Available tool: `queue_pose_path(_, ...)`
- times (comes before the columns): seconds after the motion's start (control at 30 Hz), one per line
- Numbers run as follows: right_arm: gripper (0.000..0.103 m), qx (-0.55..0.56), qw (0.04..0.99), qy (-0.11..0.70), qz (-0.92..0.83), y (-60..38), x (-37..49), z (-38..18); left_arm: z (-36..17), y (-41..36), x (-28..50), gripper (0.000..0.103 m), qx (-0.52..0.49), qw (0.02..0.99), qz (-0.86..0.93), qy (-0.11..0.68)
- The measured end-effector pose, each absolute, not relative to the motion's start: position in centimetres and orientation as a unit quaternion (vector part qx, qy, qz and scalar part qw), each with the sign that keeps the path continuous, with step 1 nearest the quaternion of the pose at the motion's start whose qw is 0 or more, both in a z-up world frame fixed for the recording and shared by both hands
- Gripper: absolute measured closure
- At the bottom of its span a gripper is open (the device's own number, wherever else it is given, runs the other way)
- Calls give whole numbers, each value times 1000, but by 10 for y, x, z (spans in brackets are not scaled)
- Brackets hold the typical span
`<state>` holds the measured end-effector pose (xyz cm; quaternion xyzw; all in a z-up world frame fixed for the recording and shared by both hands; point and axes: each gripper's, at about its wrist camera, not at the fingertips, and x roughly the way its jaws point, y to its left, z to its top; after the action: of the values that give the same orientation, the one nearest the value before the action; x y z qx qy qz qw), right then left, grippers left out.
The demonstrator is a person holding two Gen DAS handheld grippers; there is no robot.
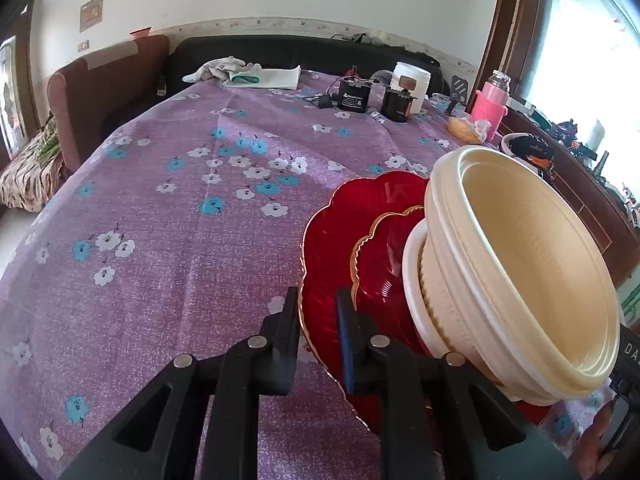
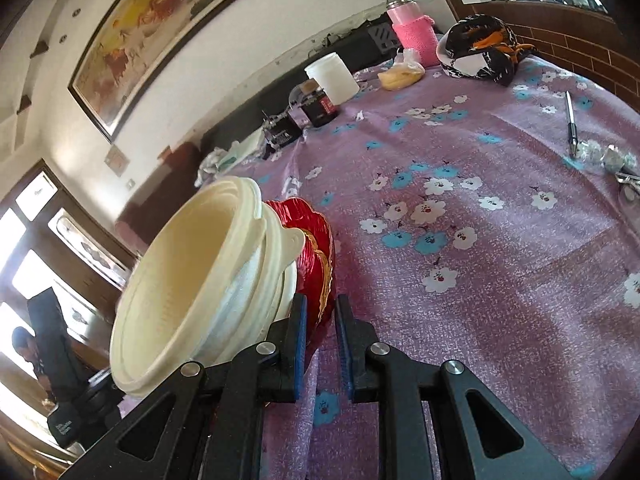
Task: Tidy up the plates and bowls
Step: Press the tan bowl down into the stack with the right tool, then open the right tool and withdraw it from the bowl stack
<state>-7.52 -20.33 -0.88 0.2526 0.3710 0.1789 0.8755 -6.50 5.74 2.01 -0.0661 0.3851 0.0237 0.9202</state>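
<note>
A large red scalloped plate [image 1: 336, 232] with a gold rim carries a smaller red plate [image 1: 384, 256] and nested cream bowls [image 1: 520, 264]. The whole stack is tilted above the purple flowered tablecloth [image 1: 180, 216]. My left gripper [image 1: 318, 312] is shut on the large plate's near rim, one finger on each side. In the right wrist view my right gripper [image 2: 320, 320] is shut on the opposite rim of the red plates [image 2: 316, 248], with the cream bowls [image 2: 200, 280] leaning to the left of it.
At the table's far end stand a white jar [image 1: 412, 80], black battery boxes [image 1: 354, 96], a pink bottle [image 1: 490, 104], bagged bread [image 1: 466, 128] and white cloths [image 1: 240, 72]. A patterned cap [image 2: 480, 48], a pen [image 2: 570, 120] and foil bits [image 2: 608, 156] lie at the right.
</note>
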Motion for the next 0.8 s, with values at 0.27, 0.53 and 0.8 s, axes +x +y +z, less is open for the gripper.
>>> queue_pose_path(0.27, 86, 242, 887, 348, 182, -204, -83, -6, 19, 62, -67, 71, -73, 918, 40, 387)
queue_pose_path(0.53, 81, 251, 892, 329, 181, -212, -89, -5, 21, 74, -70, 42, -95, 917, 66, 382)
queue_pose_path(0.8, 69, 254, 898, 321, 162, -217, -91, -4, 21, 80, -77, 28, -110, 917, 71, 377)
